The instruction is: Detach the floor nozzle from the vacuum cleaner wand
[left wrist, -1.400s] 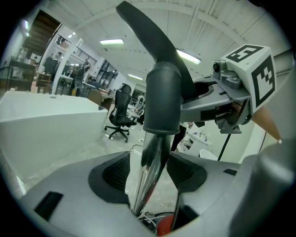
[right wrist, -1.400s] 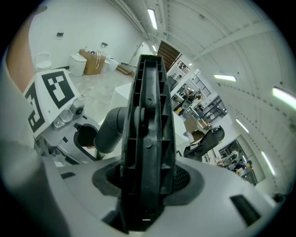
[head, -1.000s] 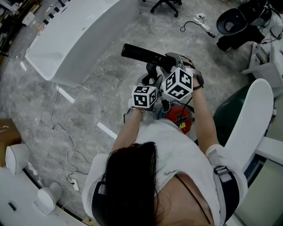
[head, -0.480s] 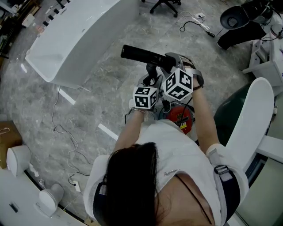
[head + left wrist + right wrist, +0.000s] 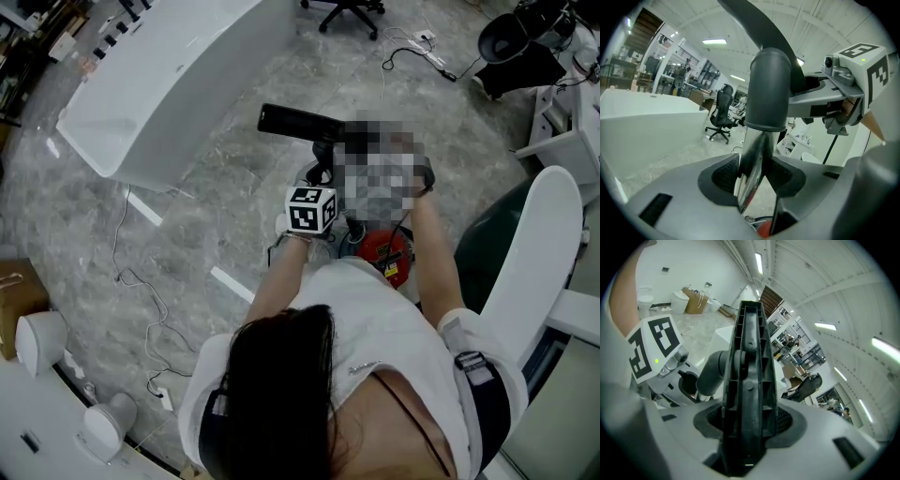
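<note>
Having just been closing the left gripper (image 5: 756,177) onto the chrome wand (image 5: 754,150) and now pinching the tube between both pads; otherwise staying put at frame centre since a second ago. Clamping the black floor nozzle (image 5: 747,357) in the right gripper (image 5: 747,423), still holding it out toward upper centre. Standing over a grey marble floor (image 5: 225,234), facing a white curved counter (image 5: 159,84) at upper left, with cables (image 5: 141,281) trailing at left and an office chair (image 5: 352,11) at the top edge.
</note>
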A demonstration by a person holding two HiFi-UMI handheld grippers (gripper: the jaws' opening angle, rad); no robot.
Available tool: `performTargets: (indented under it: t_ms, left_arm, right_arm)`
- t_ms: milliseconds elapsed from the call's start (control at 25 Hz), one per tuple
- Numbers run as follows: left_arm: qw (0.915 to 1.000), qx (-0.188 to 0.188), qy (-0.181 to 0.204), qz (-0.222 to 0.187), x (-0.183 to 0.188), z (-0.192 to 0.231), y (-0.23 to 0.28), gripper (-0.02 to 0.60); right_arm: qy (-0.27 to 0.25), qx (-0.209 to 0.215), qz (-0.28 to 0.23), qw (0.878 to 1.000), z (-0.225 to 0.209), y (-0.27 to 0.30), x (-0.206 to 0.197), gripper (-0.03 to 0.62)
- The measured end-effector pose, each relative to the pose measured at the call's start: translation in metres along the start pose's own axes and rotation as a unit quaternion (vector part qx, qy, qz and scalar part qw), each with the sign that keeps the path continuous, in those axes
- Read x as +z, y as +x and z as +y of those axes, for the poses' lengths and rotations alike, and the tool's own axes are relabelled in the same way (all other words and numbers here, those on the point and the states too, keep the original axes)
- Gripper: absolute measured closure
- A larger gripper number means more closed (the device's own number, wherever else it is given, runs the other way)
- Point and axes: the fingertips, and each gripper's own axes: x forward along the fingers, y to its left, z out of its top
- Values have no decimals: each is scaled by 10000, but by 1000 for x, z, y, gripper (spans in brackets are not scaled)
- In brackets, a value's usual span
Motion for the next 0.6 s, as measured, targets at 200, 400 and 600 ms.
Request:
performTargets:
  t_ms: [200,400,600]
  left_arm:
    - [9999,-30,87,45,1,0,-1,416]
    - [9998,-33,136,128,1,-1,0,417]
    - [9998,54,141,130,0,-1,1,417]
  right_arm:
    - [36,20,53,10000,-1,-2,1,382]
    - [-1,-62,143,9999,-1,-5,1,382]
    - [-5,-82,216,9997,-1,-8,0,381]
